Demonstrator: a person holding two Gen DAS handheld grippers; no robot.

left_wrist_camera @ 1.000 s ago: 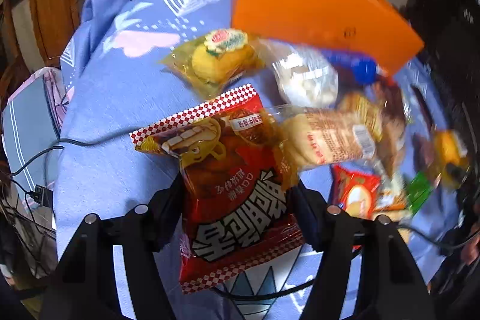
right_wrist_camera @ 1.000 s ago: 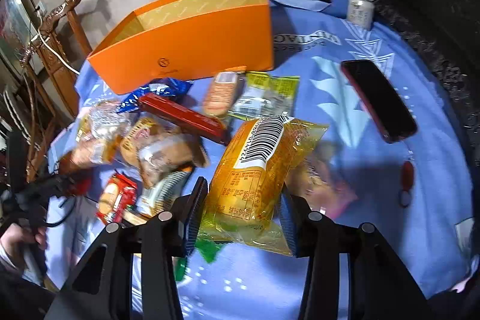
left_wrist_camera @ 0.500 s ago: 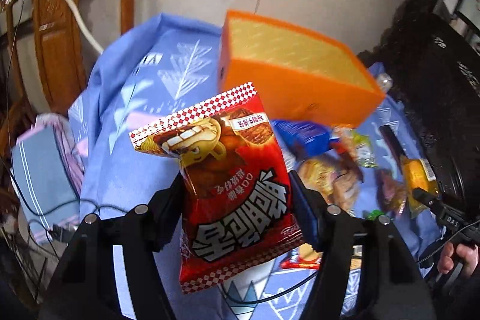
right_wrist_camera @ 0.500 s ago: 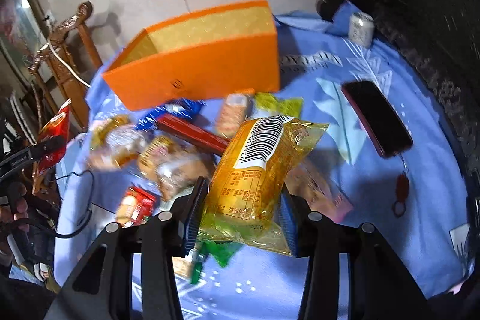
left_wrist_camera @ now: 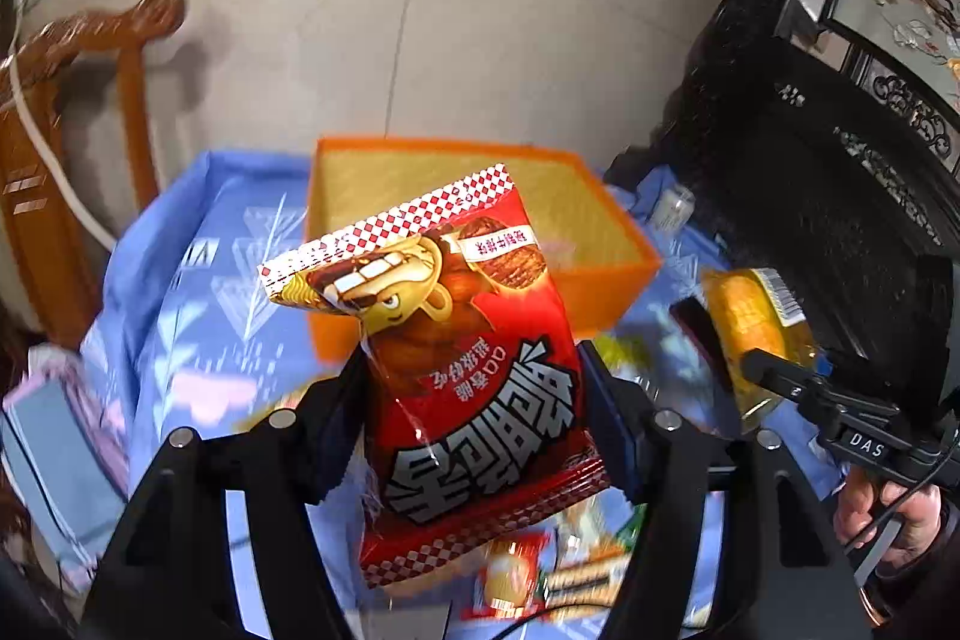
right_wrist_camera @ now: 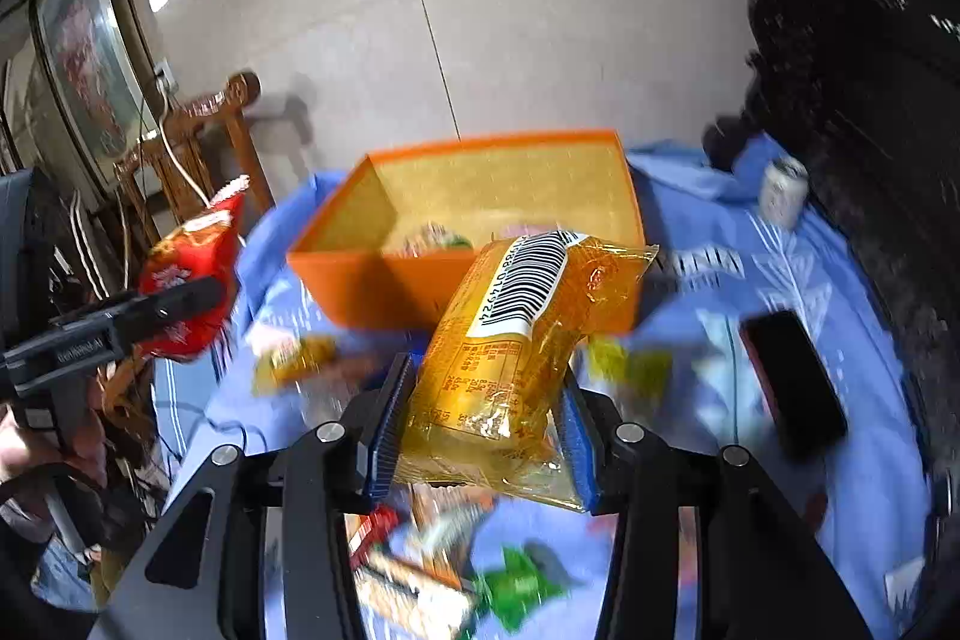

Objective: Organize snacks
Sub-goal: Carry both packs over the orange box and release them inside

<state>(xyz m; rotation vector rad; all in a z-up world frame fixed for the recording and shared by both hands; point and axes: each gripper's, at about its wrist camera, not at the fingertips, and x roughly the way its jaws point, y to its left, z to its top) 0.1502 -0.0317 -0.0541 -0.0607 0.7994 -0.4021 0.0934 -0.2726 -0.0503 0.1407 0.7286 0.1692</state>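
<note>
The left gripper (left_wrist_camera: pixel 474 418) has its fingers (left_wrist_camera: pixel 333 430) closed partway on a red snack bag (left_wrist_camera: pixel 474 370), the pads pressing its lower half from both sides so the checkered top edge stands up free. The right gripper (right_wrist_camera: pixel 480 430) does the same with a yellow snack bag (right_wrist_camera: pixel 516 352), its blue-edged fingers (right_wrist_camera: pixel 387 430) squeezing the crinkly film near the bottom while the barcode end leans toward the box. Both bags hang in the air above the bench (right_wrist_camera: pixel 750 280), clear of the loose snacks (right_wrist_camera: pixel 420 580) scattered along its near edge.

The step in hand looks like carrying both bags to the orange box (right_wrist_camera: pixel 420 280), which sits toward the far edge of the blue-clothed bench with its open top facing up and at least one packet already inside. To do it well, I would bring each bag fully over the rim before letting go — the tall free ends could catch the near wall and tip the light box. Releasing one bag at a time would keep the grippers from crowding each other.

The red bag is puffy and glossy, printed with a cartoon figure and large white characters. The yellow one is soft, clear-tinted film over something golden, and it buckles under the grip — it may slip if shaken. A dark phone (right_wrist_camera: pixel 792 382) lies near the right edge, well apart from the box.
</note>
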